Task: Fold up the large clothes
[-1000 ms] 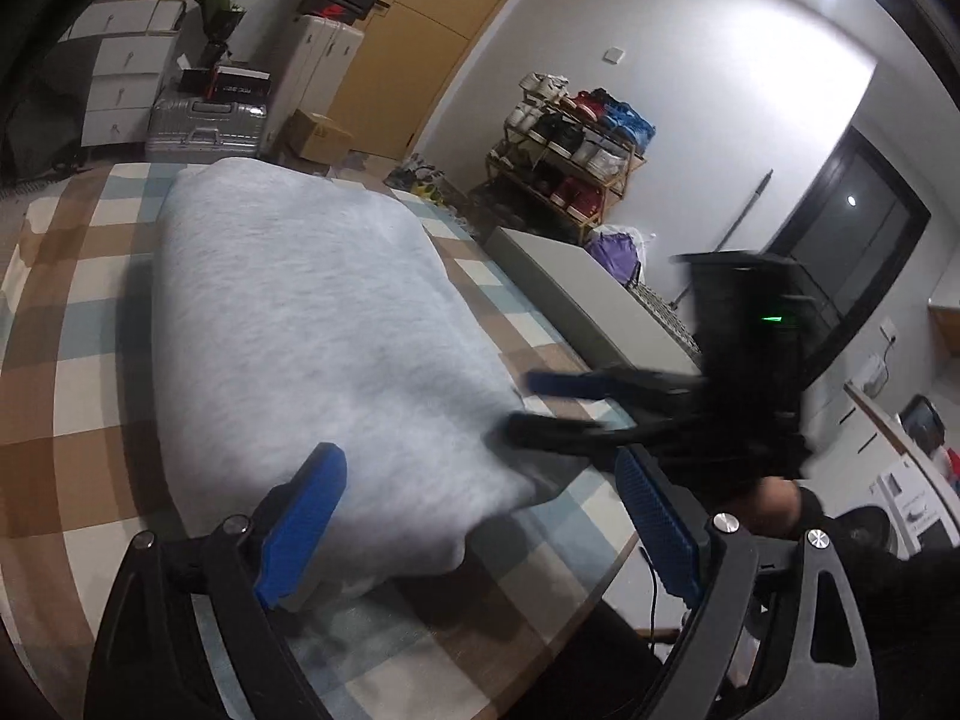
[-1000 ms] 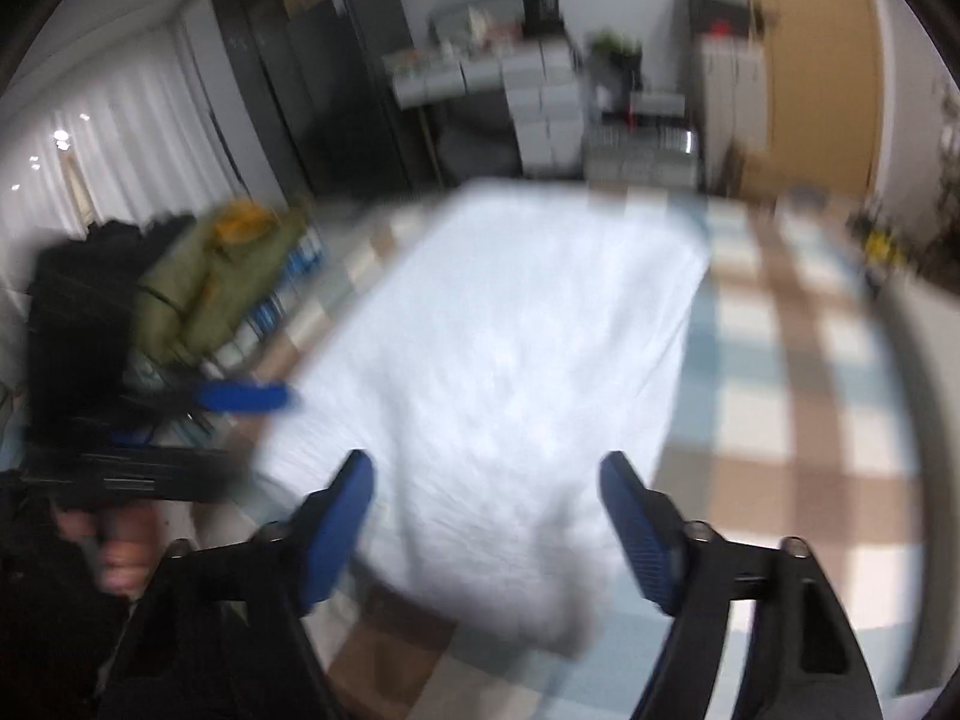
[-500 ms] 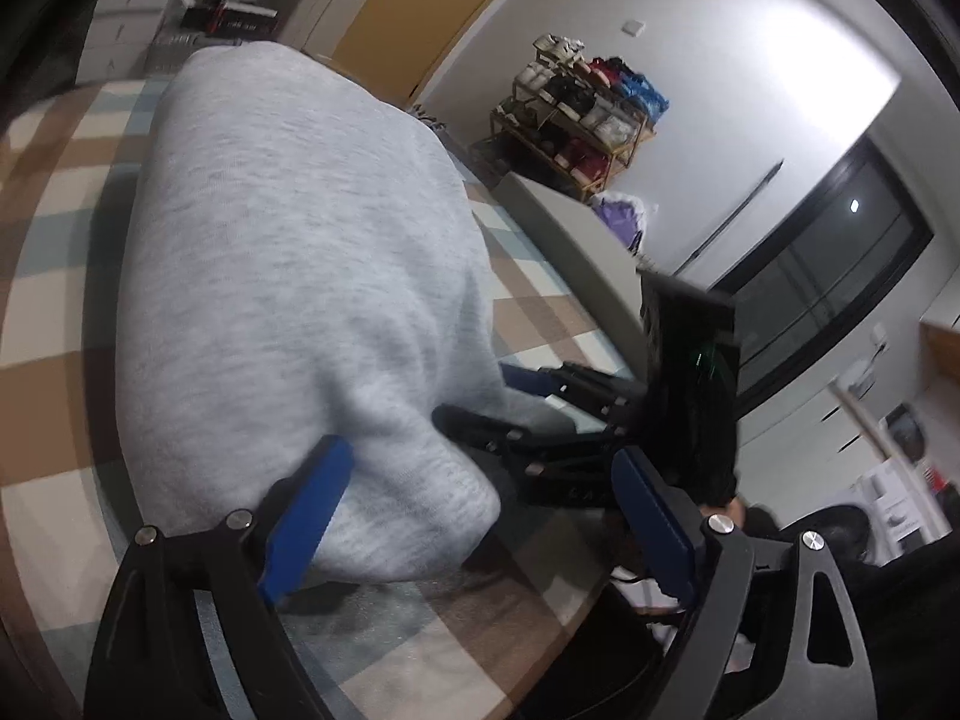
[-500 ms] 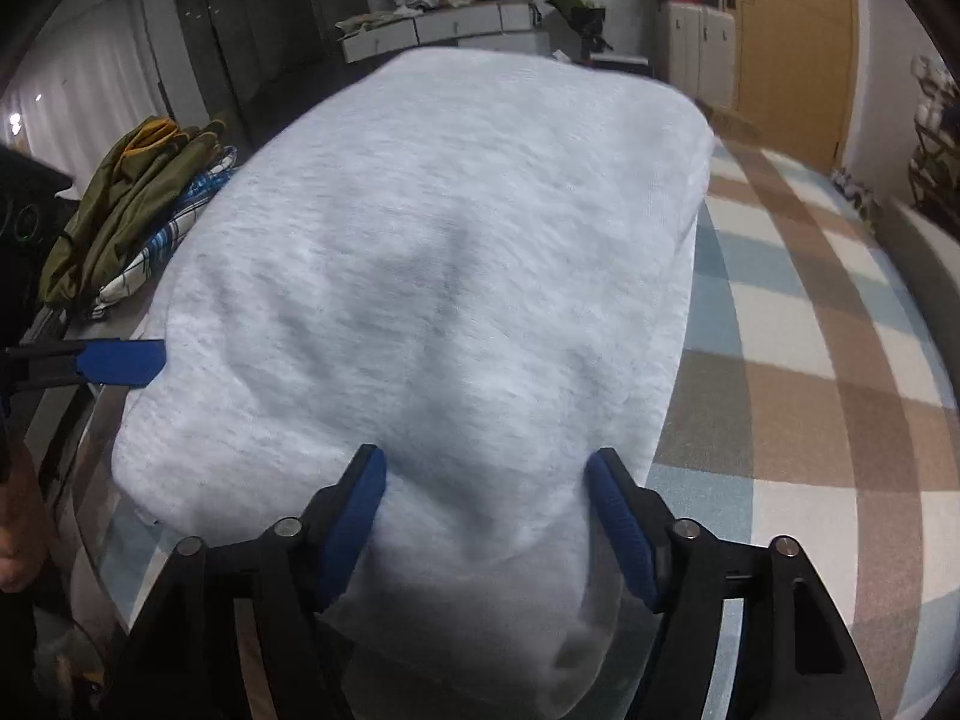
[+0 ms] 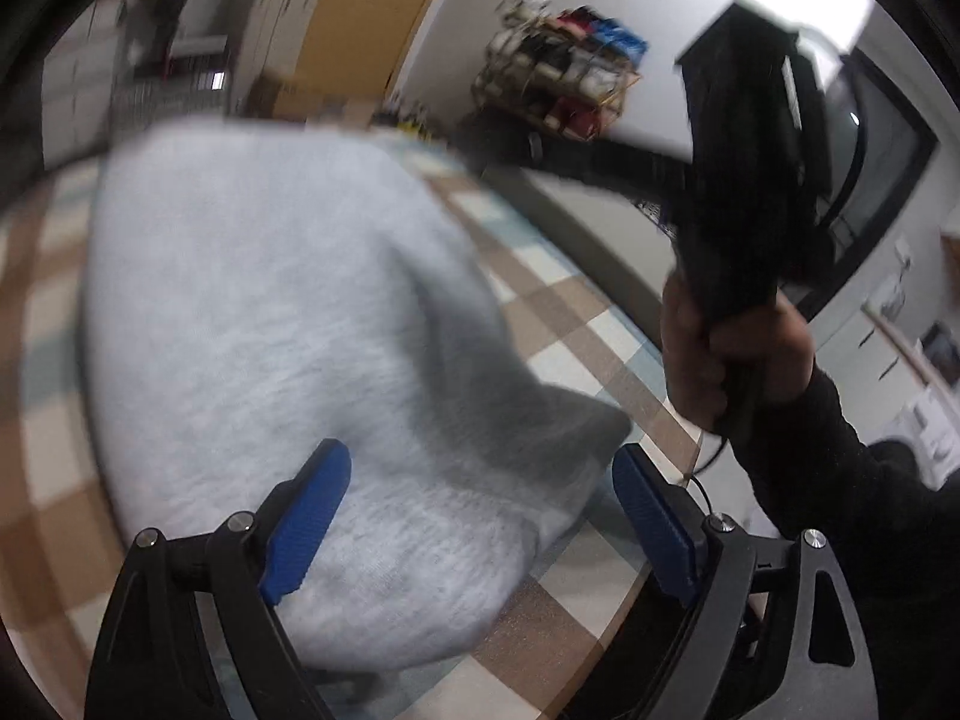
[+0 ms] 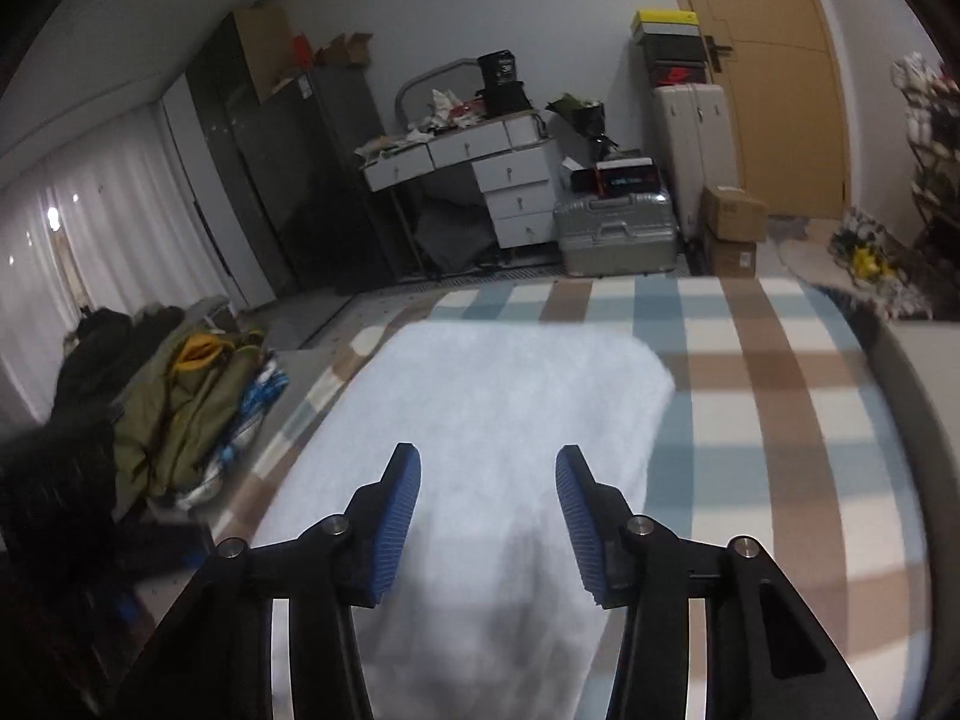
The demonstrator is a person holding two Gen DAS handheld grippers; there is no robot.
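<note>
Right wrist: folded garment (image 6: 498,420) apparently below open right tongs (image 6: 487,516).

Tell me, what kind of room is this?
Most likely a lived-in bedroom or home storage room: a shoe rack along the wall, a white drawer desk with a silver suitcase beside it, and a grey garment on a checked cover.
</note>
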